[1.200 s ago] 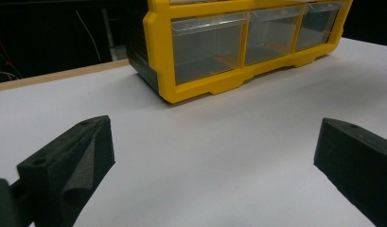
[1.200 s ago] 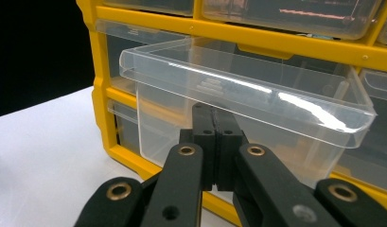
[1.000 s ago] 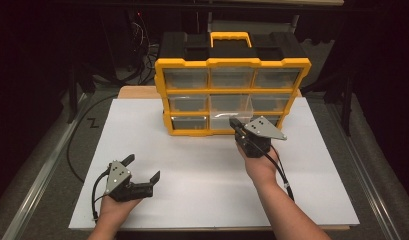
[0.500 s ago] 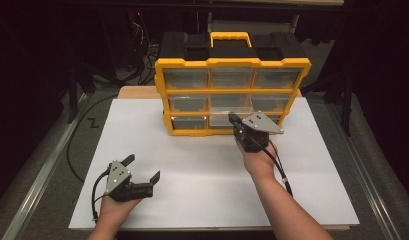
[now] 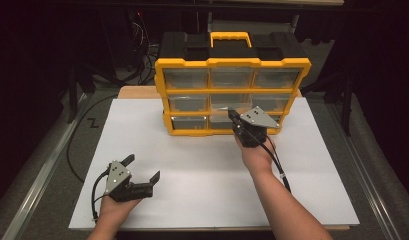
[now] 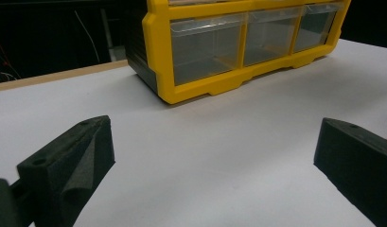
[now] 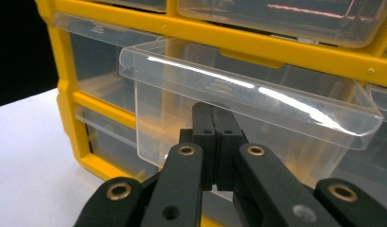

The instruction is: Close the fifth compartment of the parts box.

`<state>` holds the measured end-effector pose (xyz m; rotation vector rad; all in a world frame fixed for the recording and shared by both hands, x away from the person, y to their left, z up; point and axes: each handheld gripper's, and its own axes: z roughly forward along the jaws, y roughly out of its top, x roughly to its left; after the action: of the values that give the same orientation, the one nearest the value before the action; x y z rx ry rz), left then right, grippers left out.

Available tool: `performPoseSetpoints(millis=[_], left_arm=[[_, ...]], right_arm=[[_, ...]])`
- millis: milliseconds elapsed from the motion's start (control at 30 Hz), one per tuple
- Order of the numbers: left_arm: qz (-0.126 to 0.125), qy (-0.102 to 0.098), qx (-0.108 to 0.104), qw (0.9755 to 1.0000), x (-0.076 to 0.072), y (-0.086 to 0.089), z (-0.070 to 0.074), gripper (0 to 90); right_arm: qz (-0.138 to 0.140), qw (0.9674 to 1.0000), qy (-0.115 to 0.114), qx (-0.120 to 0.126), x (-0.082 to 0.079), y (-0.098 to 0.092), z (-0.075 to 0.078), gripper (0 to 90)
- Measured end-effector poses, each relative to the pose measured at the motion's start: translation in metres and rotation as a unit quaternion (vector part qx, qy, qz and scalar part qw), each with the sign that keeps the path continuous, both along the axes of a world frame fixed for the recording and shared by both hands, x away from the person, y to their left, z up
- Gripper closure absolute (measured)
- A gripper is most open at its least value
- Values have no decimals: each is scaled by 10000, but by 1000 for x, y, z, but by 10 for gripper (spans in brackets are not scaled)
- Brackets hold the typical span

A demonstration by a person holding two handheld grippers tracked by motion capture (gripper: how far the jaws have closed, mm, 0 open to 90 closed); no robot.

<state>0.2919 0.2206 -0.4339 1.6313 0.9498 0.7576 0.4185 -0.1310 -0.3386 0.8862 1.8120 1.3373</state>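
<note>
So my left gripper [image 5: 141,173] sits near me on the white table [image 5: 202,165], jaws spread wide, holding nothing. Farther out, my right gripper [image 7: 214,124] is pressed together under the clear drawer [image 7: 238,104] sticking out of the yellow organizer [image 5: 232,95].

Black tools [image 5: 234,118], grey triangular plates, brass rivets (black cables trailing).

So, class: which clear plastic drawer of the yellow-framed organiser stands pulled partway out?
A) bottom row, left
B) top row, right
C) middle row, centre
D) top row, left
C: in the right gripper view the clear plastic drawer juts forward from the yellow frame above the shut right gripper, in the middle row.
</note>
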Motion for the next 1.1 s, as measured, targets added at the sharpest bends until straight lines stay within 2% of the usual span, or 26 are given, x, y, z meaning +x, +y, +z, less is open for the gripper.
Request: performPoseSetpoints(millis=[567,1100], left_arm=[[-4,2,-14,10000,0,1,0,1],[-8,-8,-44,10000,0,0,0,1]], right_arm=[[-215,9996,123,-111,28,6,1,900],[-303,9994,123,-119,39,11,2,900]])
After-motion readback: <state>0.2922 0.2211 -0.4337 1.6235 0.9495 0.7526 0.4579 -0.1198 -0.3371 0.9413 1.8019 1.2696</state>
